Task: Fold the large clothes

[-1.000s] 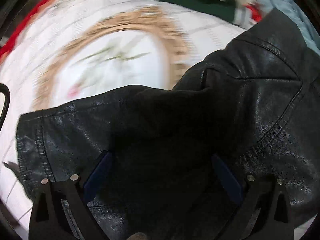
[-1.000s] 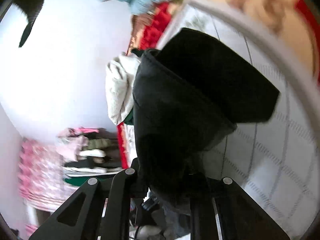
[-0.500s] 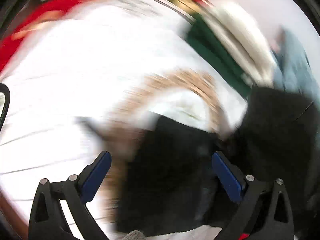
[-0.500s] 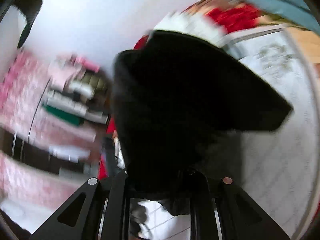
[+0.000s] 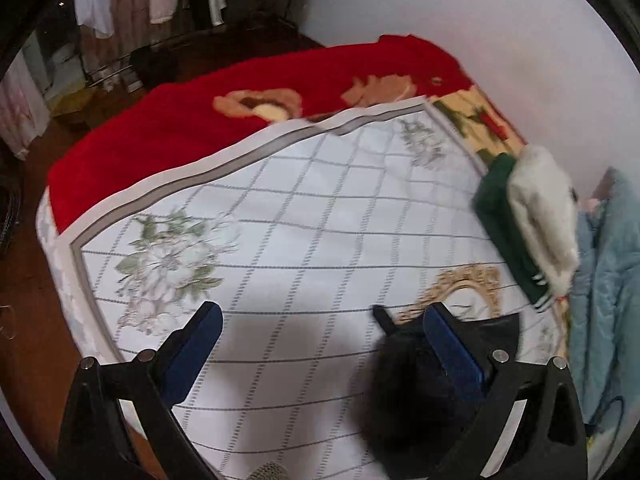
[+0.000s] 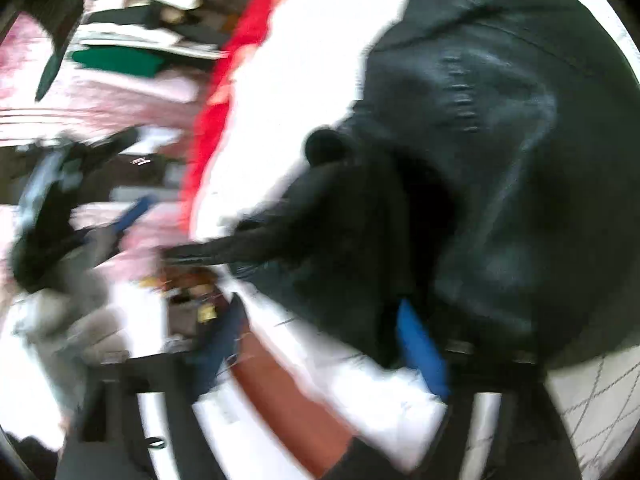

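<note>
A black leather jacket (image 6: 500,152) lies bunched on the white checked bedspread (image 6: 592,396). In the blurred right wrist view my right gripper (image 6: 324,344) stands open at the jacket's near edge, with its blue pads (image 6: 420,348) apart and nothing between them. In the left wrist view my left gripper (image 5: 320,344) is open and empty above the bedspread (image 5: 304,224). A dark part of the jacket (image 5: 412,384) lies by its right finger (image 5: 452,344).
A red blanket (image 5: 200,116) covers the bed's far side. A folded green and white garment (image 5: 524,216) and a light blue garment (image 5: 608,288) lie at the right by the wall. A clothes rack (image 5: 168,4) stands beyond the bed.
My left gripper has lifted off the jacket and swung left and up over the bedspread. My right gripper, shut on the jacket before, has opened and let it drop onto the bed.
</note>
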The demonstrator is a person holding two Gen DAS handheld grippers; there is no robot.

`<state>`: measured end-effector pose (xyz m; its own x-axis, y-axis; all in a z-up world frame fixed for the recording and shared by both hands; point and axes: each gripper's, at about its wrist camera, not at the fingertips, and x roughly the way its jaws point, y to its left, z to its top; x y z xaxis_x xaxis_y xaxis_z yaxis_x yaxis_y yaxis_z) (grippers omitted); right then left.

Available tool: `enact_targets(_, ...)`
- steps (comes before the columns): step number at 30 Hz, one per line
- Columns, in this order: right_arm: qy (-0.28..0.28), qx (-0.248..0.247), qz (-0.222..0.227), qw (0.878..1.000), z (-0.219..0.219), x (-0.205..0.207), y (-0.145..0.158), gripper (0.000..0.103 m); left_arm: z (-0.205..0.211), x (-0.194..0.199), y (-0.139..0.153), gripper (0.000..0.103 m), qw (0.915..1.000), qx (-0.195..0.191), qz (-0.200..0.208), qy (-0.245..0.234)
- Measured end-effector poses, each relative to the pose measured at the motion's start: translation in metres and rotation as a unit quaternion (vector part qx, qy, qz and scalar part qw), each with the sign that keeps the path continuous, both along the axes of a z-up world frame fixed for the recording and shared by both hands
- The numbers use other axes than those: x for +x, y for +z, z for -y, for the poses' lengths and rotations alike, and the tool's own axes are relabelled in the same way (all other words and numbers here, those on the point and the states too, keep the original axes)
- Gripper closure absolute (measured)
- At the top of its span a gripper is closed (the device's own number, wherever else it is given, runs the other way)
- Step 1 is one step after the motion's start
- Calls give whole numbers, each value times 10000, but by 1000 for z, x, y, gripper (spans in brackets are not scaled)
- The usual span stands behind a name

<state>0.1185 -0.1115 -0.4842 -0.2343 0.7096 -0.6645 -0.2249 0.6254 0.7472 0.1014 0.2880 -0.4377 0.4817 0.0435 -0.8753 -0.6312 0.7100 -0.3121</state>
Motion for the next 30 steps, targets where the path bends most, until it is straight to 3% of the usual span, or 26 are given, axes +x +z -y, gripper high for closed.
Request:
enact_targets(4,-123,-126,228,9996,35,20,53,19,14,18,8,1,9996,-151,181,-132)
enact_targets(5,-429,-259,402,9979,53,31,64,32,19,21,9,1,9995,-182,200,-157)
enact_targets(6,-590,-354,473,9965,63,35,67,55,28,27,5,1,9993,-228,194,-242)
enact_targets(8,-777,-781,603,9921,79,65,62,70,40,36,-5,1,9990,-267,74,-351)
enact_targets(9,-871,-1067,607,9886,83,81,51,72,50,42,-13,1,9985,-335,44,-432)
enact_targets(13,-815,-1500,250,9850,63,124,-21,76,73,53,-34,1,9969,-419,-181,-635)
enact_targets(17,-321,-1863,43,9820,30,126,-72,75,88,61,-51,1,9952,-337,-420,-813)
enact_targets(21,-309,-1561,-223,9870,46,131,-50,73,102,74,-60,1,9930,-318,-599,-966)
enact_targets(23,-589,-1181,-164,9911,74,131,-27,69,112,89,-63,1,9912,-278,-608,-1145)
enact_targets(25,-995,-1123,53,9887,102,129,-7,61,123,108,-71,1,9885,-270,-650,-1341)
enact_targets(27,-1264,-1257,115,9839,126,128,-2,61,133,129,-84,1,9857,-164,-775,-1490)
enact_targets(30,-1427,-1355,19,9804,137,132,-16,61,146,161,-116,0,9770,349,-1279,-1672)
